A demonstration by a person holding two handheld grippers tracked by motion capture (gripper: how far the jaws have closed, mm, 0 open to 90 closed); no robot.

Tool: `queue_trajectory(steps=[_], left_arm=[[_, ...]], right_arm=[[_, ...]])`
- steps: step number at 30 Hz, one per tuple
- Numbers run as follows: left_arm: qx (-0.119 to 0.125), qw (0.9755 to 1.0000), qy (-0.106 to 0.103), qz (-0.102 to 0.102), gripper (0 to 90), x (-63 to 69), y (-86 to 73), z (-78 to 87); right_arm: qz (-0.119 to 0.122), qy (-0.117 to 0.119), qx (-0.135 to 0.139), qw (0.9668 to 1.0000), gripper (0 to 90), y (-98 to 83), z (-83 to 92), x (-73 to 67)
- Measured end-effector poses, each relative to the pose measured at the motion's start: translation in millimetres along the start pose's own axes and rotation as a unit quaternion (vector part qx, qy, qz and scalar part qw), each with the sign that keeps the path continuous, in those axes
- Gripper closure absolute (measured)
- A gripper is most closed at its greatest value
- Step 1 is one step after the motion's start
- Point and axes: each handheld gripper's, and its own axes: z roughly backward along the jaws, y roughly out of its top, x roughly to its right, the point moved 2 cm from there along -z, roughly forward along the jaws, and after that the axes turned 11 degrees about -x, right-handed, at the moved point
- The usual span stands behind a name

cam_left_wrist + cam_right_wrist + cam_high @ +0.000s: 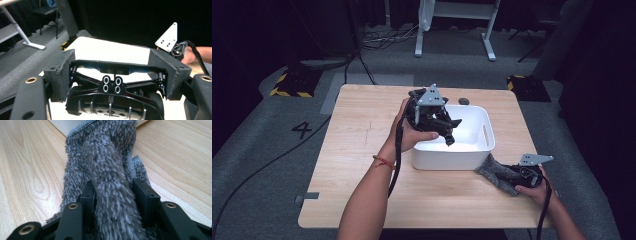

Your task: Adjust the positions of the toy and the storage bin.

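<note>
My left gripper (443,125) hangs over the near left part of a white bin (484,135), held in the person's hand. It is shut on a black toy car (448,132). In the left gripper view the jaws clamp the car (110,105) by its sides, its rear with twin exhaust pipes facing the camera, the bin (110,51) beyond it. My right gripper (512,176) rests on the table by the bin's near right corner, shut on a grey fluffy cloth (492,169). The cloth (100,150) bunches up between the right gripper's (116,192) jaws.
The wooden table (362,150) has bare room on its left half. A small dark object (464,101) lies behind the bin. A strip of grey tape (307,196) sticks out at the near left edge. Cables and a white desk frame (452,30) stand on the floor beyond.
</note>
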Motion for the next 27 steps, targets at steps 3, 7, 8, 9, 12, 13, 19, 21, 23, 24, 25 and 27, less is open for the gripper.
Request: queue_trajectory(steps=[3,7,8,9,12,13,19,21,23,24,25,27], left_arm=[[-0.01,0.9999,-0.009,-0.003,24.6,0.3,-0.8,-8.0],[-0.026,0.9995,-0.017,-0.011,24.7,1.3,-2.1,-18.7],[-0.03,0.9993,-0.019,-0.013,24.7,1.6,-2.5,-21.1],[-0.032,0.9991,-0.023,-0.013,24.6,1.8,-3.1,-23.6],[-0.043,0.9985,-0.029,-0.015,24.6,1.8,-5.2,-31.9],[-0.047,0.9983,-0.031,-0.015,24.7,1.7,-5.9,-34.8],[-0.072,0.9964,-0.043,-0.018,24.7,2.6,-10.5,-50.4],[-0.079,0.9957,-0.045,-0.019,24.7,3.7,-11.0,-54.6],[-0.088,0.9948,-0.047,-0.02,24.7,4.4,-11.9,-59.3],[-0.094,0.9942,-0.048,-0.022,24.7,5.0,-12.4,-61.3],[-0.097,0.9938,-0.049,-0.023,24.7,5.9,-13.0,-63.4],[-0.103,0.993,-0.052,-0.025,24.7,7.3,-14.1,-67.0]], right_arm=[[0.0,0.0,0.0,1.0,57.5,0.0,0.0,0.0],[0.0,0.0,0.0,1.0,57.5,0.0,0.0,0.0],[0.0,0.0,0.0,1.0,57.4,0.0,0.0,0.0],[0.0,0.0,0.0,1.0,57.5,0.0,0.0,0.0],[0.0,0.0,0.0,1.0,57.5,0.0,0.0,0.0],[0.0,0.0,0.0,1.0,57.5,0.0,0.0,0.0],[0.0,0.001,0.0,1.0,57.4,0.0,0.0,0.1],[0.0,0.001,0.0,1.0,57.4,0.0,0.0,0.2],[0.0,0.001,0.0,1.0,57.4,0.0,0.1,0.1],[0.0,0.001,0.0,1.0,57.4,0.0,0.0,0.1],[0.0,0.001,0.0,1.0,57.4,0.0,0.0,0.1],[0.0,0.001,0.0,1.0,57.4,0.0,0.1,0.1]])
